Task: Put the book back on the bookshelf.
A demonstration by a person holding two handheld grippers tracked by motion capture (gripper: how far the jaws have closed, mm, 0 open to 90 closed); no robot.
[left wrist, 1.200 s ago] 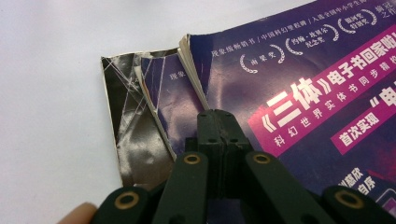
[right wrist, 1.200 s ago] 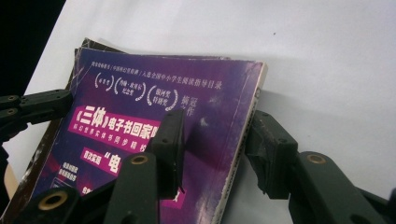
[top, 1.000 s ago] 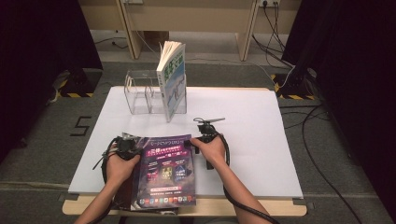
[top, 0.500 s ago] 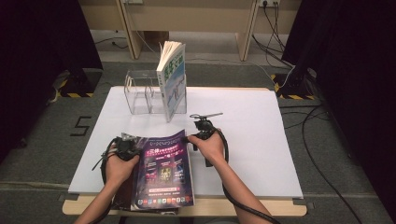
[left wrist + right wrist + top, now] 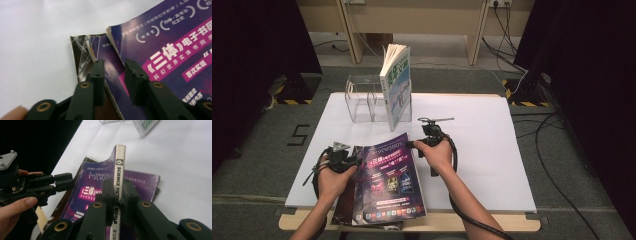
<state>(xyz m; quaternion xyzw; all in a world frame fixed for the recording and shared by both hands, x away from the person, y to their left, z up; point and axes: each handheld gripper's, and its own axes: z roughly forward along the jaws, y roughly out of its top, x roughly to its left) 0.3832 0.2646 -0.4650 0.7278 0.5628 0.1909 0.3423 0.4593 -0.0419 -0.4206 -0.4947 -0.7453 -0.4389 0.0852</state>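
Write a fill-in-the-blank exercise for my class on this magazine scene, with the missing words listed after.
1. The right gripper is shut on the purple magazine's ____.
2. The left gripper has its jaws ____.
3. The clear acrylic rack holds one ____ book.
4. The rack stands on the ____ table.

Missing words: spine; open; upright; white

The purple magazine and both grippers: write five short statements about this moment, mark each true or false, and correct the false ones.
1. The right gripper is clamped on the spine of the purple magazine. True.
2. The left gripper is clamped on the magazine's corner. False: its jaws stand apart at the corner.
3. A book stands upright in the clear holder. True.
4. The purple magazine is the only one lying on the table. False: more magazines lie under it.
5. The holder stands at the table's near edge. False: it stands at the far edge.
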